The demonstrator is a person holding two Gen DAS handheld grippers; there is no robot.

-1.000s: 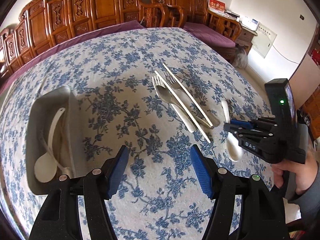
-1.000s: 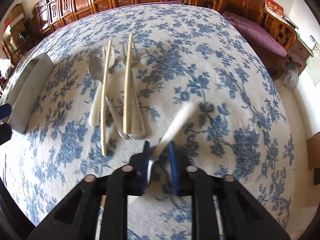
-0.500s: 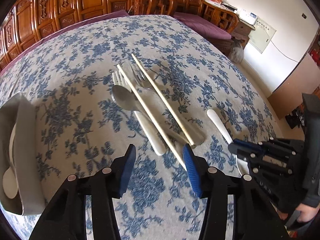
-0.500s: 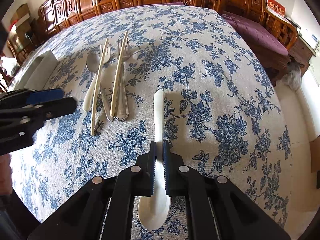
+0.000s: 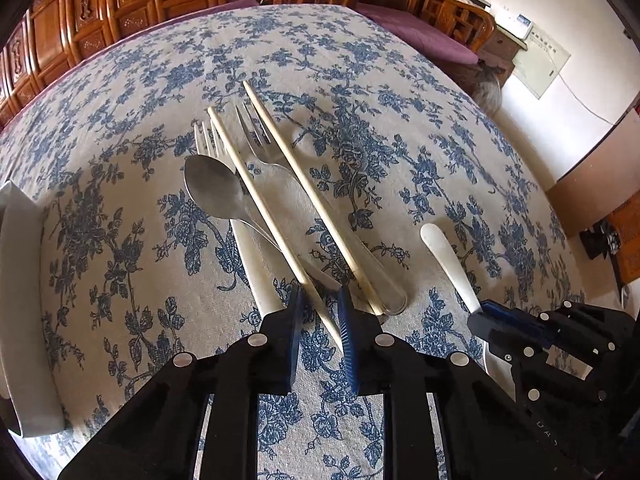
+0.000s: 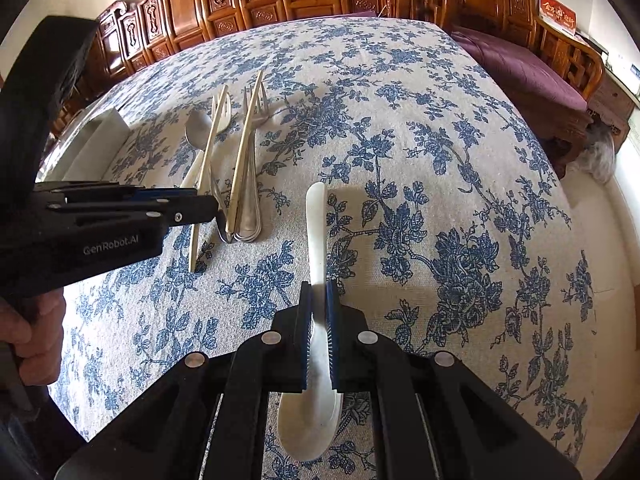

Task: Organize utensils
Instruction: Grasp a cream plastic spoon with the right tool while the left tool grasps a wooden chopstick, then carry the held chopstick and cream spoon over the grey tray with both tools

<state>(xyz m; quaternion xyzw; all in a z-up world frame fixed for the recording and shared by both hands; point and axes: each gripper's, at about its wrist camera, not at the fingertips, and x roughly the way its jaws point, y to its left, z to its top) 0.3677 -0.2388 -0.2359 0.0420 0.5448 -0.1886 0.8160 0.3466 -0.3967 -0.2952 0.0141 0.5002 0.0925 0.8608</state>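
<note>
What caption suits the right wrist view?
Right claw shut on white ceramic spoon while left claw reaches the utensil pile.

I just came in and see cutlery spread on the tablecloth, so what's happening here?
A person is sorting utensils with two handheld grippers. The right gripper is shut on the white spoon, whose bowl sits near the camera. The left gripper has its fingers either side of a chopstick in the pile of forks and a metal spoon, not yet closed. A grey tray sits at the table's left edge.
</note>
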